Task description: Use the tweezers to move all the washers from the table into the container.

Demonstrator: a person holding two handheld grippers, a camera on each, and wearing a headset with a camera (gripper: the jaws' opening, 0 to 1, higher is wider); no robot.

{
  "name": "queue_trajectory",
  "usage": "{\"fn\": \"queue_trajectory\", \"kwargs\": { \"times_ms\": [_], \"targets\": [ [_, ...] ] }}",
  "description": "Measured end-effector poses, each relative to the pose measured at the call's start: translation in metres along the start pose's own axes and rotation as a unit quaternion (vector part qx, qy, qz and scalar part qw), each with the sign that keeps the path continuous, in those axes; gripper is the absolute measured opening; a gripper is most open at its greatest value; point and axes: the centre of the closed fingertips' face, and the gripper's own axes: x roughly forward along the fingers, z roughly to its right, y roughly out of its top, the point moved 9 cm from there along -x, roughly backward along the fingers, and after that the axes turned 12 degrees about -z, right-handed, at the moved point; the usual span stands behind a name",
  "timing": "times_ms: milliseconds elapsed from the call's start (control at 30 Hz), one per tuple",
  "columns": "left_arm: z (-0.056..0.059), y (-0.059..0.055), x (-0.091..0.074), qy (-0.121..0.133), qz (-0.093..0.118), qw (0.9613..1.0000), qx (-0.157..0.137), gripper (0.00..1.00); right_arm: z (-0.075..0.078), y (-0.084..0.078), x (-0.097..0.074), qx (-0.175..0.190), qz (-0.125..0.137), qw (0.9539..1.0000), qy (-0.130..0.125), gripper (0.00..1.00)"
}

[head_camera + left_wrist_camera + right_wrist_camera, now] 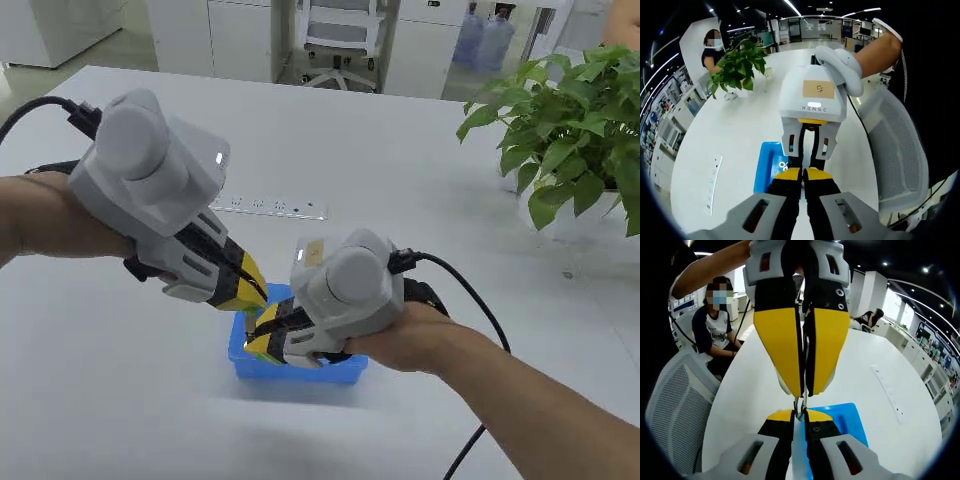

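Observation:
Both grippers meet tip to tip just above the blue container [300, 372]. My left gripper [252, 290] comes in from the upper left, with its yellow-tipped jaws shut on thin metal tweezers [805, 352]. The tweezers' points reach down between the tips of my right gripper [799, 416], which look shut on them. In the left gripper view my left gripper [803, 174] faces the white body of the right one, and pale washers [783, 165] lie in the blue container [766, 167] below. Whether the points hold a washer is too small to tell.
A white power strip [268, 207] lies on the table behind the grippers. A potted plant [570, 130] stands at the right edge. An office chair [335, 40] is beyond the far edge. A mesh chair [680, 405] and a seated person [715, 325] are beside the table.

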Motion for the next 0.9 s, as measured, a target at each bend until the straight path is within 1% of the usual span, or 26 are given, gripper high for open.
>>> {"fn": "queue_trajectory", "kwargs": {
  "times_ms": [233, 400, 567, 700, 767, 900],
  "targets": [
    [-0.010, 0.002, 0.006, 0.009, 0.004, 0.9999, 0.005, 0.05, 0.014, -0.006, 0.000, 0.001, -0.002, 1.0000, -0.009, 0.09],
    [-0.017, 0.001, 0.012, 0.012, 0.005, 0.9999, 0.010, 0.05, 0.023, -0.013, 0.001, -0.003, -0.008, 0.9999, -0.014, 0.09],
    [-0.026, -0.001, 0.021, 0.016, 0.004, 0.9998, 0.011, 0.05, 0.031, -0.021, 0.005, -0.002, -0.012, 0.9998, -0.017, 0.09],
    [-0.032, -0.002, 0.028, 0.014, 0.001, 0.9998, 0.015, 0.05, 0.036, -0.028, 0.009, -0.001, -0.016, 0.9997, -0.017, 0.09],
    [-0.035, -0.003, 0.032, 0.012, 0.006, 0.9998, 0.014, 0.05, 0.038, -0.031, 0.011, 0.001, -0.016, 0.9997, -0.017, 0.09],
    [-0.041, -0.006, 0.041, 0.010, 0.007, 0.9999, 0.012, 0.05, 0.045, -0.039, 0.016, 0.005, -0.018, 0.9997, -0.016, 0.09]
  ]
}}
